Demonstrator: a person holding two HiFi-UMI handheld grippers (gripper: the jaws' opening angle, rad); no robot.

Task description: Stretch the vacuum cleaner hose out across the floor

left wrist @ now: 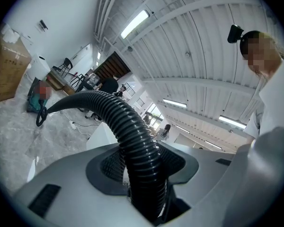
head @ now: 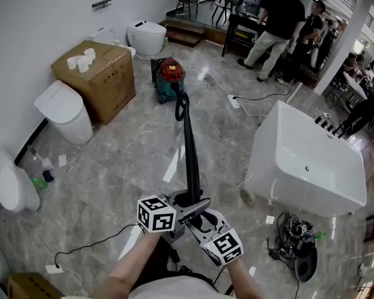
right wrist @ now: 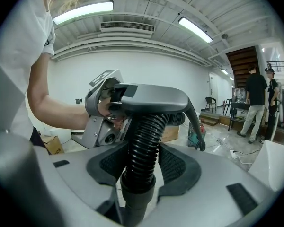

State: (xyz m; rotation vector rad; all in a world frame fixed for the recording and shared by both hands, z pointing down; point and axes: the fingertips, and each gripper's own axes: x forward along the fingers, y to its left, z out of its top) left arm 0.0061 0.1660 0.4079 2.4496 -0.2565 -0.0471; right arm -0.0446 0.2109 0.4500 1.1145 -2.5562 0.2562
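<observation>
Both forearms, cut off at the 6 o'clock edge, reach forward. The left claw (left wrist: pixel 143 186) comes in from 9 o'clock and the right claw (right wrist: pixel 141 171) from 5 o'clock, and they meet at centre. Each is clamped on the black ribbed hose (head: pixel 189 143), whose near end is hidden beneath them. The hose runs straight toward 12 o'clock to the red-and-teal vacuum cleaner (head: pixel 170 78) on the marble floor (head: pixel 128 161). Its joint with the vacuum cleaner is hard to make out.

Black corrugated hose (head: pixel 189 148), drawn out nearly straight.
Far end loops at the red-and-teal vacuum cleaner (head: pixel 171 78) standing on the floor (head: pixel 124 161); near end is raised clear of the floor.
</observation>
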